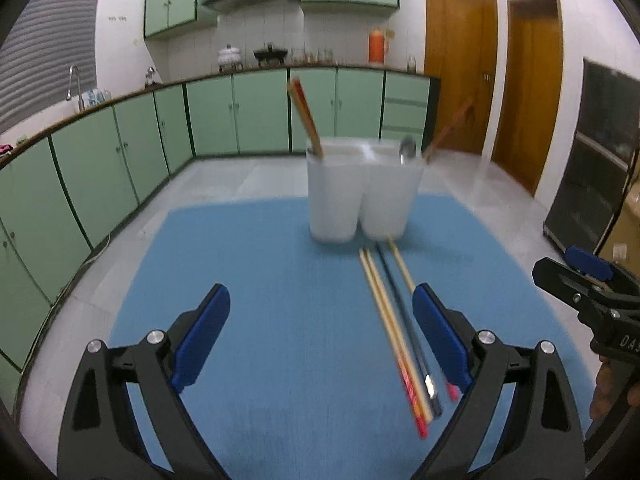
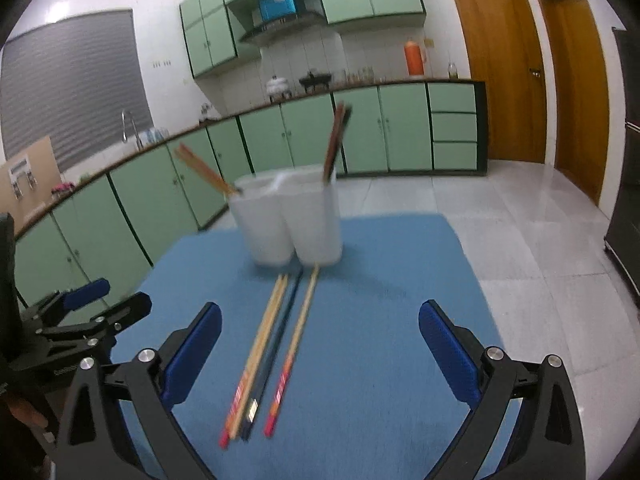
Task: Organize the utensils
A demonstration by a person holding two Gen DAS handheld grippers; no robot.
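A white two-compartment utensil holder stands at the far side of a blue mat. Chopsticks lean out of both compartments, and a spoon pokes out of the right one. Several loose chopsticks, wooden with red ends and one dark, lie on the mat in front of the holder. My left gripper is open above the mat, and its right finger hides part of the chopsticks. My right gripper is open with the chopsticks below it, left of centre. Each gripper shows at the edge of the other's view.
Green kitchen cabinets run along the left and back under a counter with a sink tap, pots and an orange flask. Wooden doors stand at the right. The mat's edges drop to a tiled floor.
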